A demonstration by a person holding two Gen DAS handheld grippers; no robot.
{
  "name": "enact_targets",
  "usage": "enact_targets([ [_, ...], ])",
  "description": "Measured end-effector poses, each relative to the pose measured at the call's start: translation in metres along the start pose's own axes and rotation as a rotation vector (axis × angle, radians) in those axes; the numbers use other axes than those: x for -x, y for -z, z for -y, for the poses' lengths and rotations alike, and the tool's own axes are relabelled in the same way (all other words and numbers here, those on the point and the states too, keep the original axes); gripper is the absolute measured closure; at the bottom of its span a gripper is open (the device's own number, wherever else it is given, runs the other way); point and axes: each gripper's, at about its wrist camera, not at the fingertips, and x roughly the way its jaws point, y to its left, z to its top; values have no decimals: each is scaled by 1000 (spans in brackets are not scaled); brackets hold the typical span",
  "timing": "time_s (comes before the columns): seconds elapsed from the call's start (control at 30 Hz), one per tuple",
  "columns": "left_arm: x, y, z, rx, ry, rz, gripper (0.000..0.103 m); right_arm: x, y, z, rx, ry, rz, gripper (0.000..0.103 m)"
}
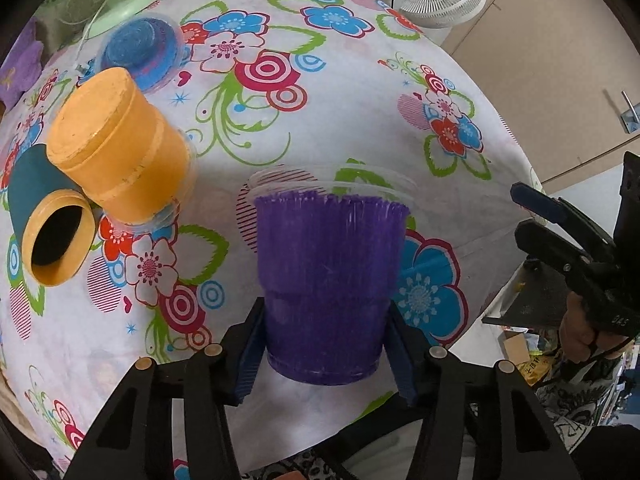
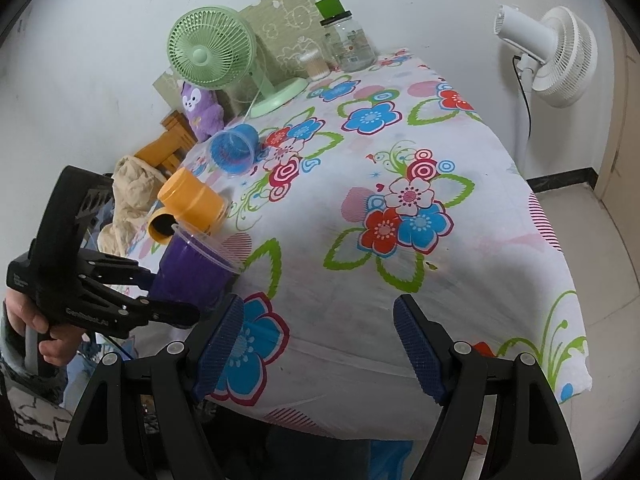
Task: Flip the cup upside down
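Observation:
A purple cup with a clear rim is held between the two blue pads of my left gripper, which is shut on its lower part. The cup is tilted, its open rim pointing away from the camera over the flowered tablecloth. In the right wrist view the same purple cup is seen in the left gripper near the table's left edge. My right gripper is open and empty above the table's front edge.
An orange cup stands upside down left of the purple cup. A teal and orange cup lies on its side beside it. A blue cup lies further back. A green fan, jars and a white fan stand at the back.

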Motion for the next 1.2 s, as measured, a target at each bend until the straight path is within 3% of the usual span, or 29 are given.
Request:
enact_targets([
  [0.5, 52, -20, -7, -5, -21, 56, 46, -8, -5, -9, 20, -3, -9, 23],
  [1.2, 78, -22, -13, 17, -20, 136, 45, -15, -6, -20, 57, -12, -28, 24],
])
